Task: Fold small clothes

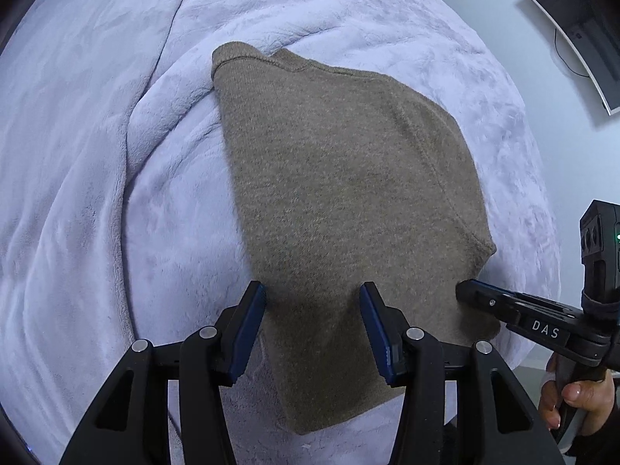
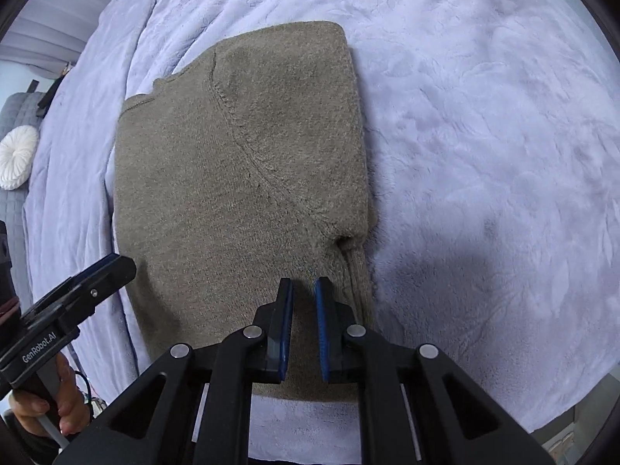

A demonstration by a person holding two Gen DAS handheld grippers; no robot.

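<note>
Right wrist view: the brown sweater [image 2: 240,178] lies flat on the lilac blanket [image 2: 484,135] of a bed, already doubled into a long panel whose long axis runs from the tool at 6 o'clock away toward 12 o'clock. The right tool [image 2: 303,285] points steeply down at the near right corner of the panel, just short of the spot where a sleeve seam ends at 1 o'clock from its tips. Its blue pads stand nearly together, with only a narrow slot left; knit shows in that slot, so a pinch of the near hem is the likely reading (whether the pads truly press the cloth cannot be told from this angle). The left tool [image 2: 116,267] enters at 9 o'clock, over the panel's left margin, with a hand [image 2: 58,407] on its grip.

Left wrist view: the same sweater [image 1: 348,193] stretches from the left tool [image 1: 313,290] up toward 11 o'clock, its ribbed edge farthest off. The left tool's jaws stand about half open, straddling the near cloth without closing on it; nothing is held. The right tool [image 1: 465,286] comes in at 3 o'clock, tip on the cloth's right border.

Governing relation, as a judgement: both tools sit at the near short end, side by side across the width, and the free length lies wholly ahead at 12 o'clock. The coming fold would therefore carry the near hem forward along the long axis. The right tool is nearer to being ready; the left has yet to close.
</note>
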